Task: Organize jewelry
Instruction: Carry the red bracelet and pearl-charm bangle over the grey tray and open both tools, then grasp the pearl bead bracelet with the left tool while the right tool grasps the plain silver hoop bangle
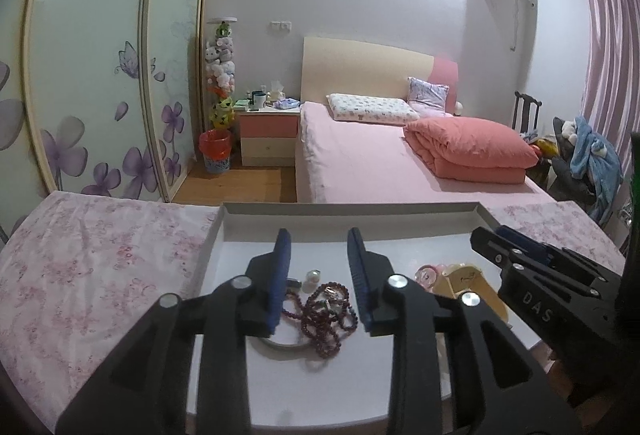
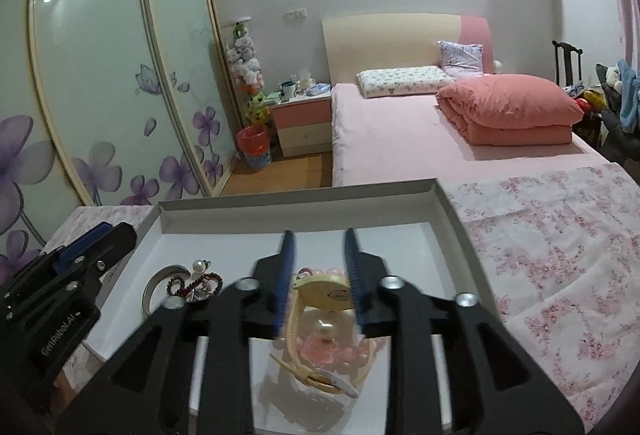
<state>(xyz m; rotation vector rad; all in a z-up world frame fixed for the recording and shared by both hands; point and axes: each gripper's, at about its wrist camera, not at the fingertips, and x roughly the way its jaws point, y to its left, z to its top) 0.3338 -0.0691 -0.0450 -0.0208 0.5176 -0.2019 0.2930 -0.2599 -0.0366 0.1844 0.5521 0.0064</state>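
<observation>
A: Locate the jewelry.

B: One dark red bead necklace (image 1: 326, 309), tangled, lies at 6 o'clock in the shallow white cardboard tray (image 1: 352, 209); one cream hair clip (image 2: 326, 293) and one pink bead bracelet (image 2: 320, 349) lie at 3 o'clock of it.

A: Gripper state?

B: Left gripper (image 1: 319, 271) and right gripper (image 2: 319, 275): fingers spread, pinching nothing.

A: Progress?

B: Judged early; items unsorted, one silver bangle (image 2: 154, 289) included
</observation>
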